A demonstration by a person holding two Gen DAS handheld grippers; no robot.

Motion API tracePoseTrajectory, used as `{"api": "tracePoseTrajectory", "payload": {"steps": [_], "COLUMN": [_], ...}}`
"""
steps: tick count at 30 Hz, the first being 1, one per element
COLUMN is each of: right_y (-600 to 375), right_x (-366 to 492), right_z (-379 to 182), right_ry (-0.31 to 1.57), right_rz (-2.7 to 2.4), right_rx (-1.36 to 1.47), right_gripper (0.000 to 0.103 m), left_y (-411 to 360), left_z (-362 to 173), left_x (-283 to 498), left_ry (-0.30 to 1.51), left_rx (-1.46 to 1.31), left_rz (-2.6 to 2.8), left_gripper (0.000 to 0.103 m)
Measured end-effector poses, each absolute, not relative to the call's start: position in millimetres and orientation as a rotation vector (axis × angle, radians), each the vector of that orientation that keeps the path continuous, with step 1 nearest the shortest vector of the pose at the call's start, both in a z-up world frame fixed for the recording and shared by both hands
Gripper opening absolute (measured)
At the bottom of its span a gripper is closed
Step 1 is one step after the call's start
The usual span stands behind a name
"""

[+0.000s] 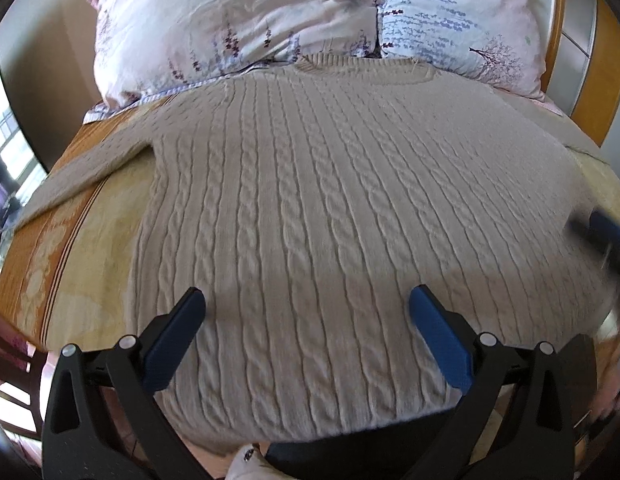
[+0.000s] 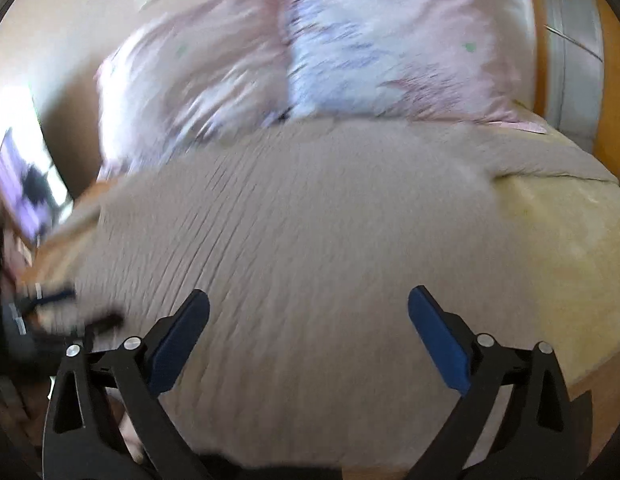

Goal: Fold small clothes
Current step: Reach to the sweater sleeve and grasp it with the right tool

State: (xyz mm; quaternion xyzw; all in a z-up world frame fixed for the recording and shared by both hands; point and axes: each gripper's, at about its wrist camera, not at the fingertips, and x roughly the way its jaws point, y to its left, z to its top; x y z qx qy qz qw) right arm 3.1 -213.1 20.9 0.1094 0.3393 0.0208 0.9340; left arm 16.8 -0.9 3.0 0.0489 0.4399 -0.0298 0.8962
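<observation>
Bed [image 1: 89, 248] bears flat sweater [image 1: 310, 200]; both grippers' jaws spread.

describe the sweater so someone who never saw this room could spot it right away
Start at the bed with its yellow-orange cover and two floral pillows at the head. The sweater lies spread flat across the cover, collar toward the pillows. It is the only beige cable-knit piece there, plain against the printed bedding.

1 beige cable-knit sweater [image 1: 310, 208] spread on the bed [image 1: 89, 248], 2 floral pillows at its head edge – one left [image 1: 229, 28], one right [image 1: 462, 24] – & 2 grippers, left [image 1: 307, 308] + right [image 2: 308, 308]
</observation>
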Motion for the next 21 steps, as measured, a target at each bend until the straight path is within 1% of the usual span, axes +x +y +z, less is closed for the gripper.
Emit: {"api": "tracePoseTrajectory", "payload": {"steps": [3,4,5,6,8,10,11,13,15,16,18,21], "right_y": [-270,-296,-315,-333,-377,-416,-436,-463,-479,-487,-494,-501], "right_x": [26,37,46,56,76,89,94,95,96,96,97,100], "right_z": [44,50,52,53,47,35,27,10,-1,-8,-10,-14], "right_ry": [0.662,0.661,0.667,0.679,0.716,0.742,0.752,0.766,0.765,0.763,0.731,0.704], "right_rz": [-0.078,-0.129,-0.163,-0.194,-0.278,-0.354,-0.385,-0.449,-0.476,-0.492,-0.505,-0.518], "right_rx": [0.339,0.395,0.436,0.475,0.576,0.699,0.769,0.883,0.954,0.993,1.025,1.061], "right_gripper": [0.093,0.089,0.082,0.078,0.068,0.064,0.059,0.056,0.053,0.049,0.047,0.041], "left_y": [4,7,9,11,14,16,17,20,23,25,24,23], "left_z": [7,10,13,16,23,33,37,48,53,55,57,55], "left_x": [31,35,40,45,55,66,70,78,85,90,102,118], "left_ry": [0.896,0.891,0.886,0.881,0.867,0.831,0.809,0.742,0.717,0.717,0.738,0.76], "left_rx": [0.088,0.082,0.077,0.073,0.071,0.09,0.1,0.091,0.059,0.046,0.041,0.057], "left_rz": [-0.102,-0.118,-0.135,-0.148,-0.167,-0.175,-0.177,-0.241,-0.291,-0.306,-0.309,-0.288], "left_gripper": [0.101,0.101,0.101,0.101,0.101,0.101,0.101,0.101,0.101,0.101,0.101,0.101]}}
